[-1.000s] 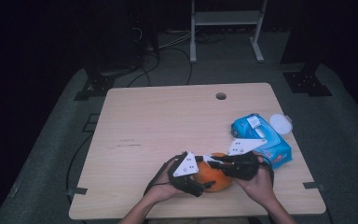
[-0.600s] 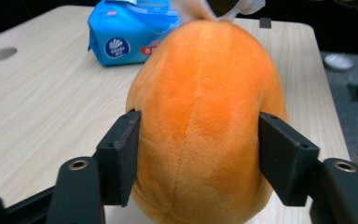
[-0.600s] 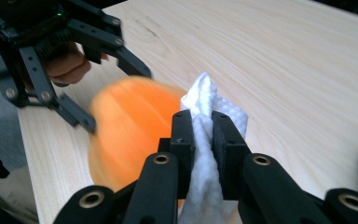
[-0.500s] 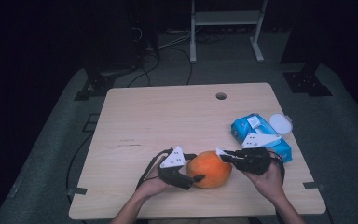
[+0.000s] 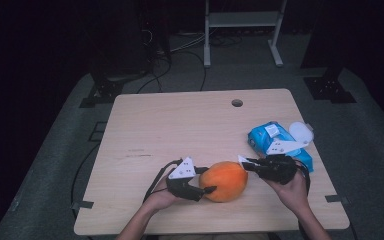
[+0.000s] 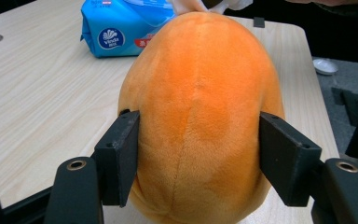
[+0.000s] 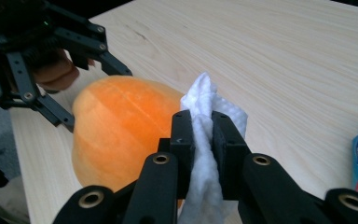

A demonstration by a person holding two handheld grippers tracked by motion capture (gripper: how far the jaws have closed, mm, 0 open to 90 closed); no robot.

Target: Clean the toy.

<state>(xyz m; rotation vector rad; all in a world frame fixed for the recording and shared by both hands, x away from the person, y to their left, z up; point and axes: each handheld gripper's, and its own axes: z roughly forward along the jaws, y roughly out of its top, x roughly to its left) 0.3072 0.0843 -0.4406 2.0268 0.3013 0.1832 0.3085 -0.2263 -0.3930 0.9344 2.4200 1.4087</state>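
Your left gripper (image 6: 198, 163) has just been closing, its fingers now pressing both sides of the orange plush toy (image 6: 200, 112); your right gripper (image 7: 203, 135) is pinching a white tissue (image 7: 209, 116) beside it

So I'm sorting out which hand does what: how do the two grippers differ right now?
The left gripper spans the orange plush fruit with fingers wide, having just been closing on it; the right gripper is pinched nearly shut on a white tissue. The left holds something bulky, the right something thin. Both are black and hand-held.
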